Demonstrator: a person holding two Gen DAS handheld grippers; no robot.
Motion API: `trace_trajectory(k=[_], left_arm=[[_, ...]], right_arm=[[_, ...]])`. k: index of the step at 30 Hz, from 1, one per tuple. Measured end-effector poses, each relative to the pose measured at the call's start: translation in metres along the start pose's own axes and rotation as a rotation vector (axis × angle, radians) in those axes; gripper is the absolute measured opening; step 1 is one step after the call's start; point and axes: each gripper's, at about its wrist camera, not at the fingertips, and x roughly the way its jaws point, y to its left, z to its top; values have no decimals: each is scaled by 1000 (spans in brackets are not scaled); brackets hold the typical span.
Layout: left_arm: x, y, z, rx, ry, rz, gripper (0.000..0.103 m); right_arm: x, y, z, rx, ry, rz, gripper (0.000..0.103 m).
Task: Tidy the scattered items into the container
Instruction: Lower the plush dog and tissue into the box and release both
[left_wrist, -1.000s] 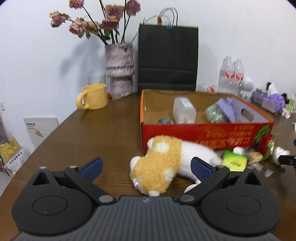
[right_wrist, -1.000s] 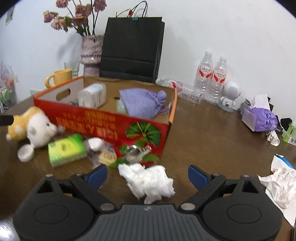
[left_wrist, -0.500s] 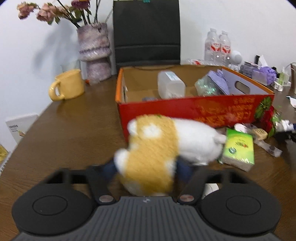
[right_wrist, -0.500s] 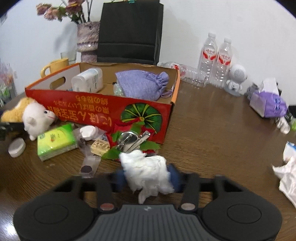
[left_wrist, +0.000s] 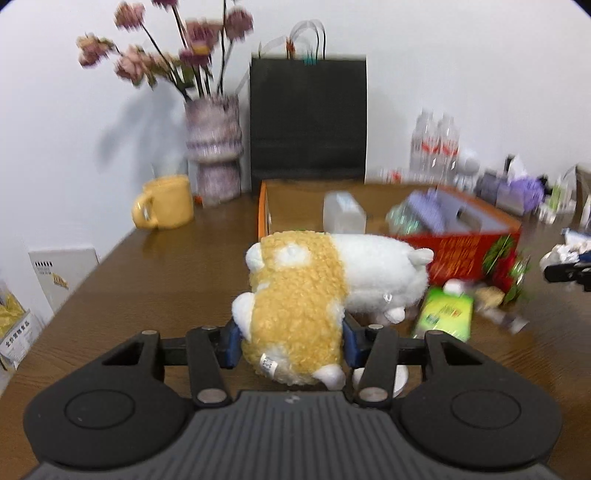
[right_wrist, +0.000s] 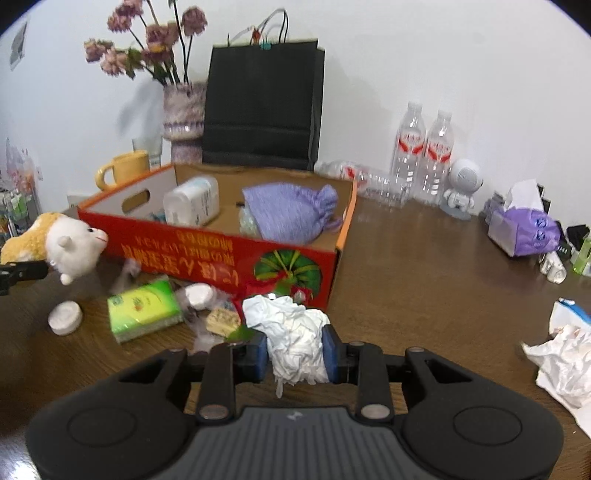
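My left gripper (left_wrist: 291, 341) is shut on a yellow and white plush toy (left_wrist: 317, 288) and holds it lifted above the table, in front of the red cardboard box (left_wrist: 476, 247). The toy also shows at the left of the right wrist view (right_wrist: 62, 243). My right gripper (right_wrist: 295, 354) is shut on a crumpled white tissue (right_wrist: 291, 332) just in front of the box (right_wrist: 221, 258). The box holds a white bottle (right_wrist: 192, 201) and a purple pouch (right_wrist: 291, 214). A green tissue pack (right_wrist: 144, 310), a white round cap (right_wrist: 65, 316) and small wrappers (right_wrist: 221, 321) lie on the table by the box.
A yellow mug (left_wrist: 164, 203), a vase of flowers (left_wrist: 214, 147) and a black paper bag (left_wrist: 308, 118) stand behind the box. Water bottles (right_wrist: 424, 155), a small white robot figure (right_wrist: 461, 188), a purple tissue box (right_wrist: 524, 229) and more crumpled paper (right_wrist: 565, 362) are on the right.
Both grippers closed from open: the left on the plush toy, the right on the tissue. Both have since lifted their loads off the table.
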Motion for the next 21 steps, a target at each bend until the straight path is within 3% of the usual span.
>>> trace_trajectory(k=[5, 11, 15, 21], left_arm=[[-26, -1, 31, -32, -110, -9, 50], [-15, -9, 74, -60, -163, -32, 50], [16, -15, 94, -80, -124, -57, 51], [85, -21, 99, -123, 12, -89, 51]], right_arm=[[-21, 2, 23, 9, -92, 16, 28], [-24, 12, 63, 22, -195, 45, 28], [-4, 17, 89, 47, -196, 66, 28], [53, 20, 111, 119, -89, 90, 28]])
